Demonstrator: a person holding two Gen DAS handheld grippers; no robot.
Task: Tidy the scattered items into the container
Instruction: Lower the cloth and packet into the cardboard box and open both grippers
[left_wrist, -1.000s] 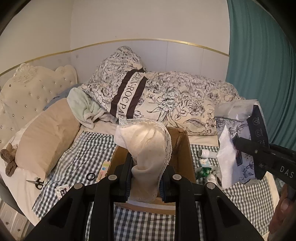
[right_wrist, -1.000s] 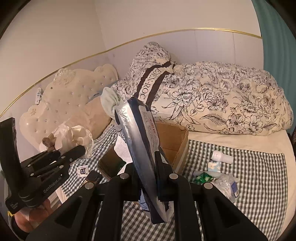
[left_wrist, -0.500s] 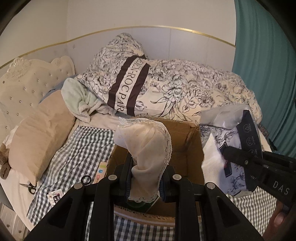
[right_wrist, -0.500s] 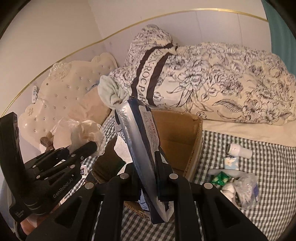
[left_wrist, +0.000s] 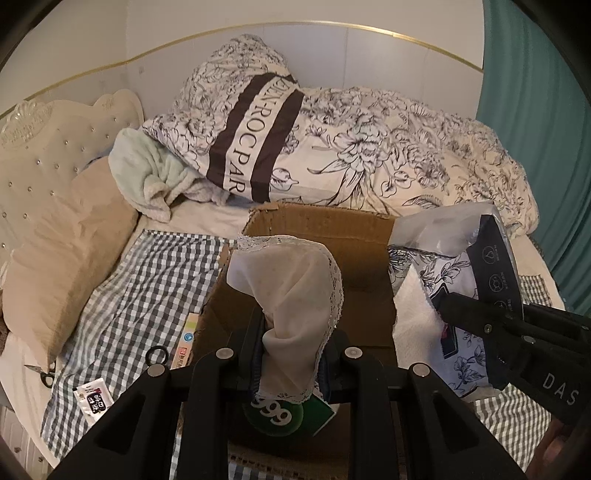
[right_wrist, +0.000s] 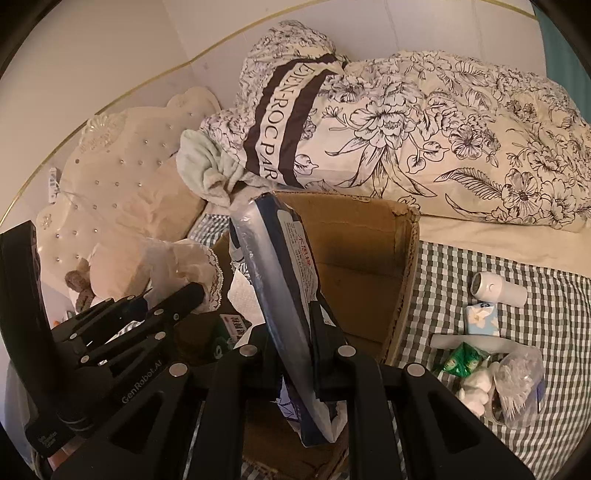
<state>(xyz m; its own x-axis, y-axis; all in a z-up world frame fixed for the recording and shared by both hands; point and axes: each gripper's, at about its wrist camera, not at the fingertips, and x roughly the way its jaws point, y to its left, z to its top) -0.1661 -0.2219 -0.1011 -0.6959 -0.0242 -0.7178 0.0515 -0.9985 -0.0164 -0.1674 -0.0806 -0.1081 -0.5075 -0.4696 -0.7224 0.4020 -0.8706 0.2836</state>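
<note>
On the bed's left side: scissors (left_wrist: 44, 374), a sachet (left_wrist: 92, 398) and a black ring (left_wrist: 157, 355) lie on the checked cloth (left_wrist: 147, 288), open cloth around them.
Left gripper (left_wrist: 291, 354): jaws clamped on a lace-edged cloth (left_wrist: 291, 295), long axis upright, over the box's near left part.
Cardboard box (left_wrist: 332, 229): open top, green item (left_wrist: 277, 413) inside, far wall near the floral duvet (left_wrist: 388, 155).
Right gripper (right_wrist: 295, 332): jaws clamped on a blue-white packet (right_wrist: 280, 277), long axis upright, leaning away, above the box's right part.
Right of box: a white bottle (right_wrist: 498, 290), small packs (right_wrist: 480, 319) and a clear bag (right_wrist: 517, 384), near together.
</note>
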